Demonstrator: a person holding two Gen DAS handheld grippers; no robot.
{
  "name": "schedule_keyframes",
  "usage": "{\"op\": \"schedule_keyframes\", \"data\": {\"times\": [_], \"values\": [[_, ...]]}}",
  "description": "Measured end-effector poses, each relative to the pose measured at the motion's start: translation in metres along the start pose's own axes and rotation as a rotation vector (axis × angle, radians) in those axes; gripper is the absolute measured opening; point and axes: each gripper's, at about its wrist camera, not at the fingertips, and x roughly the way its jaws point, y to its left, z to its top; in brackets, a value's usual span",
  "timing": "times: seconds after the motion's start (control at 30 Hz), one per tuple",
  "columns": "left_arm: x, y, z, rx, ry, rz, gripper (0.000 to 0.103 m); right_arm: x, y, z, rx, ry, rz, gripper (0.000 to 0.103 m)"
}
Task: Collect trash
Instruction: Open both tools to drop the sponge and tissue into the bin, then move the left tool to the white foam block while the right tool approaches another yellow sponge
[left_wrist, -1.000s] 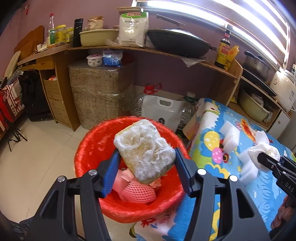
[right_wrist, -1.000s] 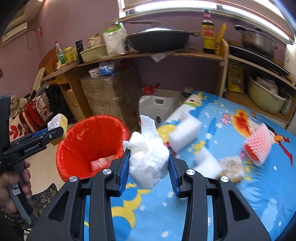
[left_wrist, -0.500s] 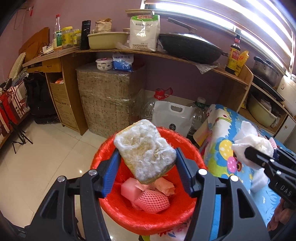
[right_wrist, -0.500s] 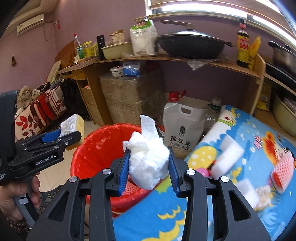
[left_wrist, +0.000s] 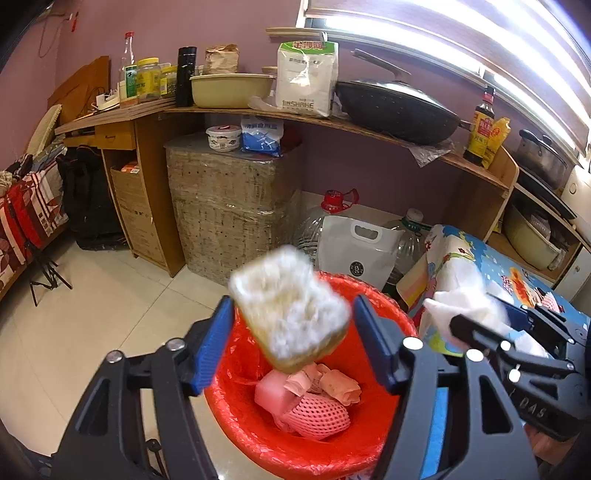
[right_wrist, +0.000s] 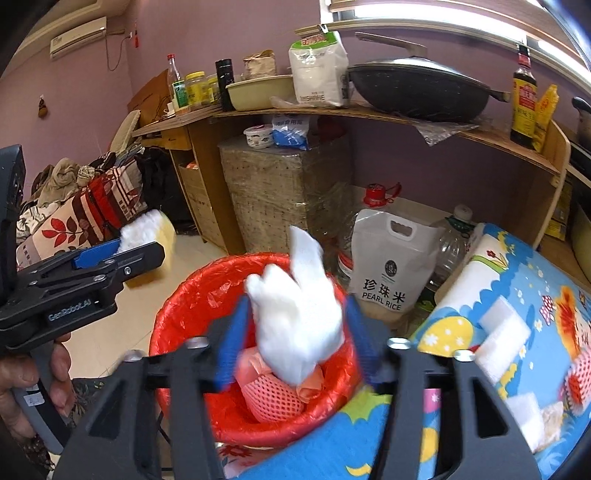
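Two pieces of trash hang above the red bin (left_wrist: 384, 325): a worn sponge (left_wrist: 290, 308) between the left gripper (left_wrist: 291, 343) pads and a white tissue wad (right_wrist: 299, 328) between the right gripper (right_wrist: 297, 339) pads. Both sets of jaws have just been opening, and each blurred piece seems loose. Pink scraps (left_wrist: 314, 398) lie inside.

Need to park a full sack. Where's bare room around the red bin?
Tiled floor left of the red bin, out to the wooden cabinet, is bare. Behind the bin it is crowded: rice bag and water bottles. The tablecloth's near edge is free; foam pieces clutter it farther right.
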Motion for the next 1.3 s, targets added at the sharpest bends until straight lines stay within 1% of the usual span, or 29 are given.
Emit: {"op": "schedule_keyframes", "data": {"times": [0.03,0.07,0.27,0.4,0.6,0.83,1.07,1.3], "values": [[-0.001,0.001,0.0,-0.002,-0.002,0.004,0.071,0.002,0.002,0.001,-0.007,-0.003,0.003,0.066],[-0.002,0.002,-0.001,-0.004,-0.003,0.005,0.071,0.003,0.003,0.002,-0.013,-0.003,0.003,0.067],[-0.009,0.004,-0.002,-0.008,-0.007,0.011,0.071,0.001,0.004,0.005,-0.013,-0.009,0.003,0.068],[-0.018,-0.001,-0.005,-0.005,-0.013,0.0,0.071,-0.012,0.0,0.003,-0.011,-0.023,-0.017,0.068],[-0.045,-0.012,-0.01,0.005,-0.039,-0.04,0.071,-0.052,-0.007,-0.002,-0.009,-0.059,-0.076,0.071],[-0.084,-0.025,-0.017,0.021,-0.071,-0.103,0.072,-0.103,-0.013,-0.006,-0.017,-0.096,-0.145,0.073],[-0.113,-0.034,-0.024,0.023,-0.101,-0.135,0.073,-0.141,-0.023,-0.015,-0.012,-0.118,-0.191,0.076],[-0.13,-0.058,-0.025,0.057,-0.112,-0.156,0.073,-0.172,-0.048,-0.026,0.016,-0.138,-0.23,0.078]]}}
